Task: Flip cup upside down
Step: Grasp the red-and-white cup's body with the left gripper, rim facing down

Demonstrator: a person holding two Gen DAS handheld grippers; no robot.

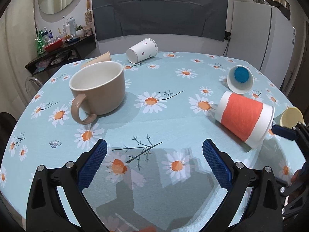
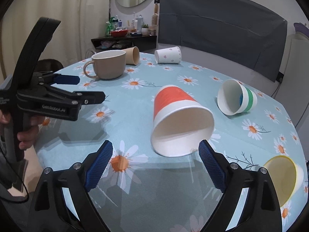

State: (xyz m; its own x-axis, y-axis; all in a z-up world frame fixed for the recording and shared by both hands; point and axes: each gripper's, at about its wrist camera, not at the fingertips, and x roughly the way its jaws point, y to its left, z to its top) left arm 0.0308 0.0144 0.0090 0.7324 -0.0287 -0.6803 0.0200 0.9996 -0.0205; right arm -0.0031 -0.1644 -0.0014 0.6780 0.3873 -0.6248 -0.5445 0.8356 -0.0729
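An orange-banded white paper cup (image 2: 179,119) lies on its side on the daisy tablecloth, mouth toward my right gripper; it also shows in the left wrist view (image 1: 244,118). My right gripper (image 2: 155,154) is open and empty, and its right fingertip (image 2: 204,148) is at the cup's rim. My left gripper (image 1: 154,150) is open and empty above the cloth, left of the cup. From the right wrist view the left gripper (image 2: 90,89) hovers at the left, open.
A beige mug (image 1: 98,90) stands upright at the back left. A heart-print cup (image 1: 143,50), a green-banded cup (image 2: 236,97), a tan cup (image 2: 132,55) and a yellow cup (image 2: 282,179) lie on their sides. The table edge (image 2: 48,154) is near.
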